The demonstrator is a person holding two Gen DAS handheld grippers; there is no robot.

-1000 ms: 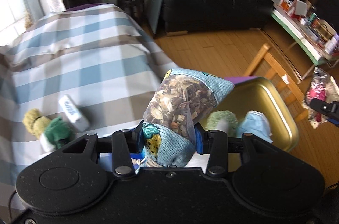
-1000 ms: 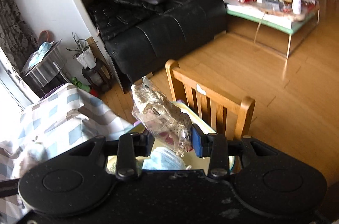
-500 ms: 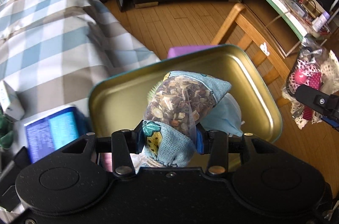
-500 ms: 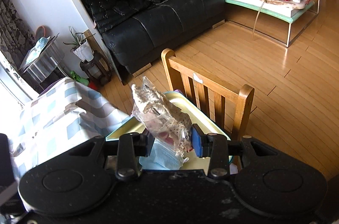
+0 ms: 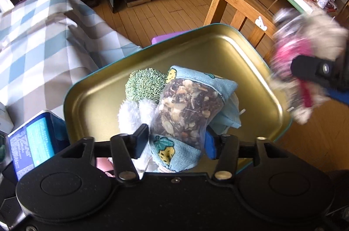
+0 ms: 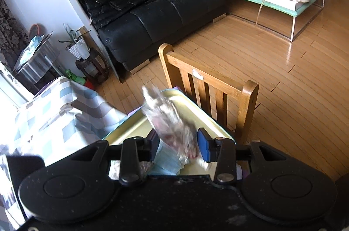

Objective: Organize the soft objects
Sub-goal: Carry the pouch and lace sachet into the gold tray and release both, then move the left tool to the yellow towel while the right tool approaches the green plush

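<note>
A: Left wrist view?
B: Left gripper (image 5: 173, 141) is clamped on the blue potpourri sachet (image 5: 189, 109), held over the gold tray (image 5: 257, 69); a green knit puff (image 5: 145, 84) is seen in the tray.

A: Right wrist view?
B: Right gripper (image 6: 177, 143) is pinched narrowly on a blurred clear bag (image 6: 172, 121), held above the tray (image 6: 135, 126) beside the wooden chair (image 6: 209, 89).

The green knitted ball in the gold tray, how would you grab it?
Pinch the green knitted ball across its round middle, coming from above on its far-left side. That side faces bare tray; the white fluffy thing and pouch crowd the near side.
</note>
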